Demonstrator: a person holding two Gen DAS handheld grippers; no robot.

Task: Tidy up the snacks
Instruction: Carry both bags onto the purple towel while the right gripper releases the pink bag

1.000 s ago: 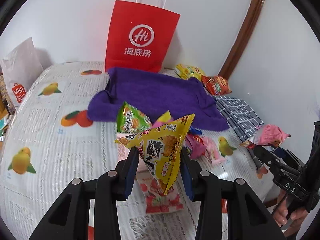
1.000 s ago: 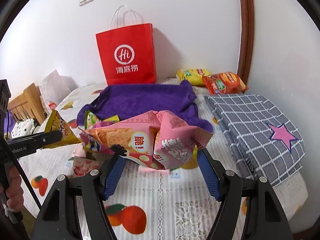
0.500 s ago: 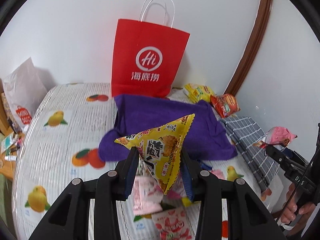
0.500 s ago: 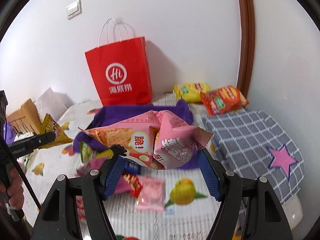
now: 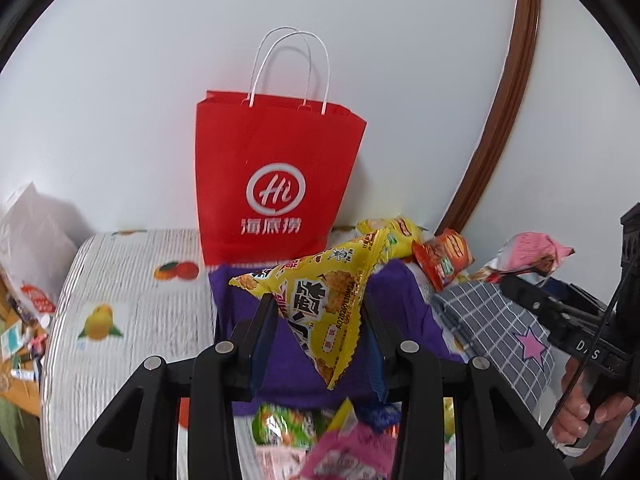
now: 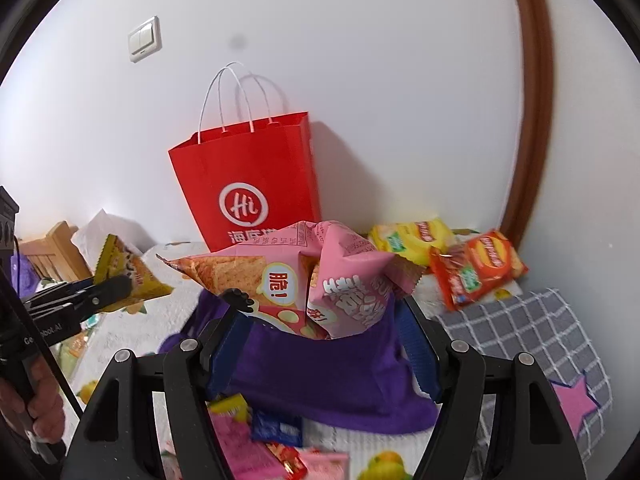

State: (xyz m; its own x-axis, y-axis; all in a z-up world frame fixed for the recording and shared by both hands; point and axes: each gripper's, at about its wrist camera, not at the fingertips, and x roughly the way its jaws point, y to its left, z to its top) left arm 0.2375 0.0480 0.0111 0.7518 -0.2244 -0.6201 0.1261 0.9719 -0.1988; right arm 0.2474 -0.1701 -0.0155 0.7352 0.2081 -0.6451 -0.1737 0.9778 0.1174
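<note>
My left gripper (image 5: 320, 312) is shut on a yellow triangular snack packet (image 5: 324, 296), held in the air above the purple towel (image 5: 400, 308). My right gripper (image 6: 320, 320) is shut on a pink snack bag (image 6: 304, 284), also held above the purple towel (image 6: 328, 376). A red paper bag (image 5: 272, 184) with white handles stands upright against the wall behind the towel; it also shows in the right wrist view (image 6: 248, 184). Several small snack packets (image 5: 304, 436) lie on the bed below the grippers. The right gripper with its pink bag (image 5: 528, 252) shows at the right of the left wrist view.
A yellow chip bag (image 6: 412, 236) and a red chip bag (image 6: 476, 272) lie by the wall at the back right. A grey checked cloth with a pink star (image 6: 540, 344) lies right. A white bag (image 5: 28, 248) stands at left. The bed sheet (image 5: 120, 300) has fruit prints.
Both grippers have risen and moved forward toward the red paper bag with their snacks still held. The loose packets have dropped to the bottom of both views.
</note>
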